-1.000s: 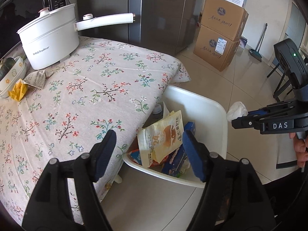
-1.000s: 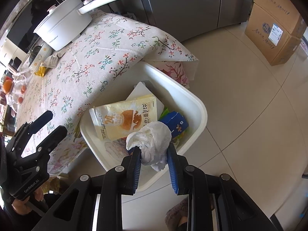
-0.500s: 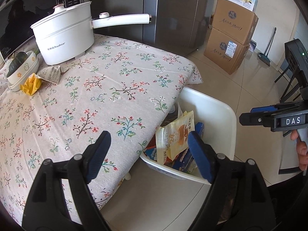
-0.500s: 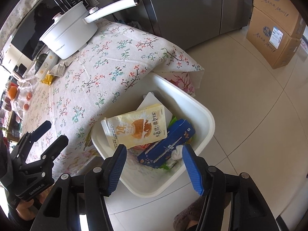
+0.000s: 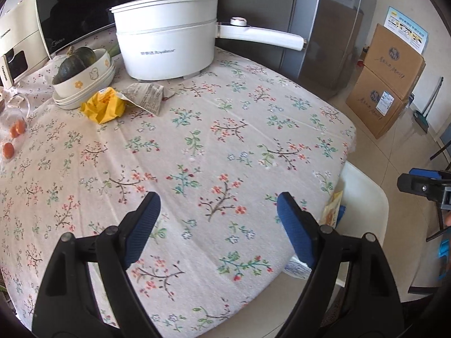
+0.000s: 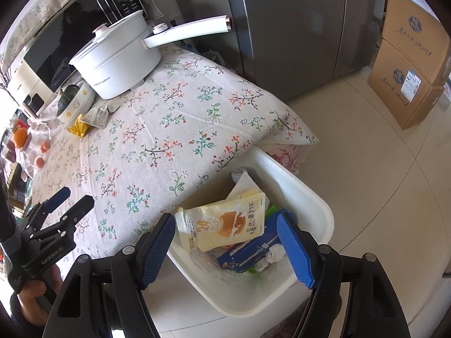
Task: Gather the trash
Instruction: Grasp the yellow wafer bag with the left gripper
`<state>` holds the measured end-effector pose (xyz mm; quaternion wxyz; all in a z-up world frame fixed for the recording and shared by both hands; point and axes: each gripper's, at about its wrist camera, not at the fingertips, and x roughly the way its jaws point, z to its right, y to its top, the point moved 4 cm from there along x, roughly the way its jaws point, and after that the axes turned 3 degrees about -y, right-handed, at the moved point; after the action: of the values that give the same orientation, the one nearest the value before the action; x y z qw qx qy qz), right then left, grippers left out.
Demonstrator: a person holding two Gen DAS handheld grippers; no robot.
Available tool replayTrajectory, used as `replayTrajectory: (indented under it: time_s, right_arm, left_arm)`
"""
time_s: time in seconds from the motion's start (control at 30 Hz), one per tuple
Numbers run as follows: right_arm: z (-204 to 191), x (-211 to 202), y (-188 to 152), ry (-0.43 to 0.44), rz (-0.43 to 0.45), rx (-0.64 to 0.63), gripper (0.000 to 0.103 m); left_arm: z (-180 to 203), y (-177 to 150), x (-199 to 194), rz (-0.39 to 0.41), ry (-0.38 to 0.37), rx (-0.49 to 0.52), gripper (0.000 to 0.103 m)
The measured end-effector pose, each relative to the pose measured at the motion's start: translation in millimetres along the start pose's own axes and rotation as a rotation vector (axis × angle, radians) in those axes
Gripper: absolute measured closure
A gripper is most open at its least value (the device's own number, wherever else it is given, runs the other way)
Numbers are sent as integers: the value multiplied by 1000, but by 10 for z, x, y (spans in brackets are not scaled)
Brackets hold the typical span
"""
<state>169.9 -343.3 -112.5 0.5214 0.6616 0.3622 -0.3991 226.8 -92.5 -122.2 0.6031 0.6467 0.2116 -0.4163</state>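
A white bin (image 6: 318, 197) stands on the floor at the table's corner and holds a yellow snack pouch (image 6: 225, 225), a blue box (image 6: 248, 250) and a white crumpled tissue (image 6: 274, 253). My right gripper (image 6: 228, 248) is open and empty above the bin. On the floral tablecloth (image 5: 197, 155) far back lie a yellow wrapper (image 5: 104, 107) and a crumpled printed paper (image 5: 146, 95). My left gripper (image 5: 220, 225) is open and empty over the table's near part; it also shows in the right wrist view (image 6: 70, 197).
A white electric pot (image 5: 169, 48) with a long handle stands at the table's back. Stacked bowls with a dark squash (image 5: 81, 79) sit left of it. Small oranges (image 5: 14, 138) lie at the left edge. Cardboard boxes (image 5: 389, 84) stand on the floor by the fridge.
My right gripper opened and let the white tissue drop into the bin, then drew back. My left gripper swung left from the bin to over the table.
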Motion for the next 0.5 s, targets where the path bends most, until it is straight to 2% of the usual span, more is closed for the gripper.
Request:
replayTrajectory:
  time_s: [0.13, 0.23, 0.33, 0.5]
  right_arm:
    - [-341, 111, 257, 1, 35, -83, 23]
    - [-603, 261, 411, 32, 29, -138, 22]
    - [-835, 391, 575, 58, 56, -176, 22]
    - [-1226, 581, 796, 81, 117, -256, 22]
  left_arm:
    - [-587, 171, 76, 27, 88, -52, 18]
    - [-1040, 275, 136, 41, 116, -109, 18]
    - [-1414, 388, 201, 71, 107, -174, 18]
    - [-1851, 572, 444, 127, 45, -306, 18]
